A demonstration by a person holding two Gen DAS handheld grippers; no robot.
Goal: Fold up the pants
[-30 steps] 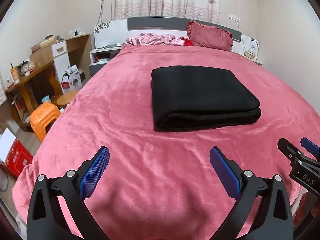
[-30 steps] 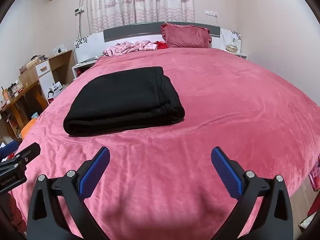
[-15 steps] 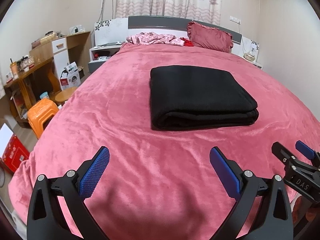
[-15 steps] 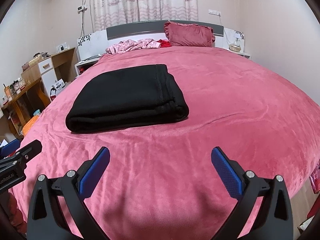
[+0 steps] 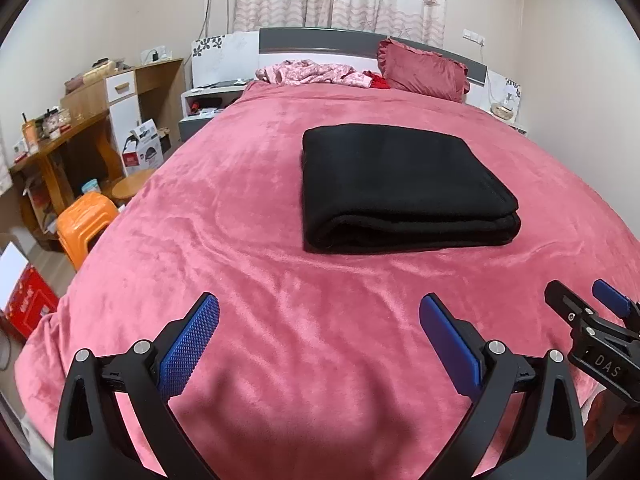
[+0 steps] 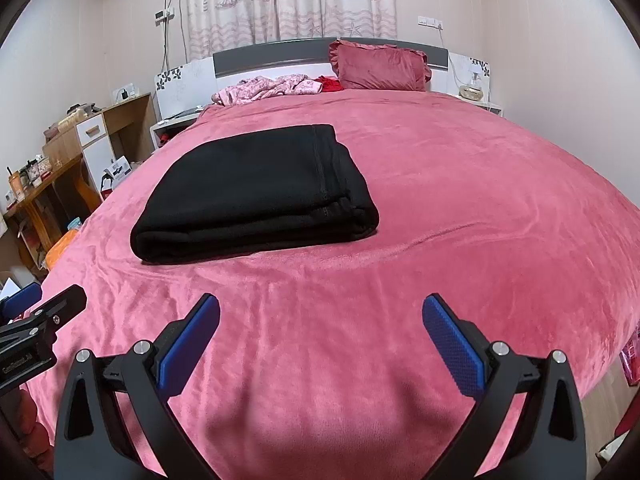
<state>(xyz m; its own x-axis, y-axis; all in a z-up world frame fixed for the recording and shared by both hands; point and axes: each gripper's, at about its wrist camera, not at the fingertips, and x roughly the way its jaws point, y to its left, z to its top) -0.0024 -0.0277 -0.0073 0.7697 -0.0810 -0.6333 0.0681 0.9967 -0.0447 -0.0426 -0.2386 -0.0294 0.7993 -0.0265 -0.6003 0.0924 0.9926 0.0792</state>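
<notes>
You held your left gripper [image 5: 318,338] and right gripper [image 6: 320,340] spread wide, pinching nothing, above the pink bedspread [image 5: 248,248]. The folded black pants [image 5: 394,186] lay at 12 o'clock from your left gripper and 11 o'clock from your right, well apart from both.

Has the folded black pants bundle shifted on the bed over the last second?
No. The pants lie on the same patch of pink blanket, equally far below the pillow; only the cameras drifted slightly.
</notes>
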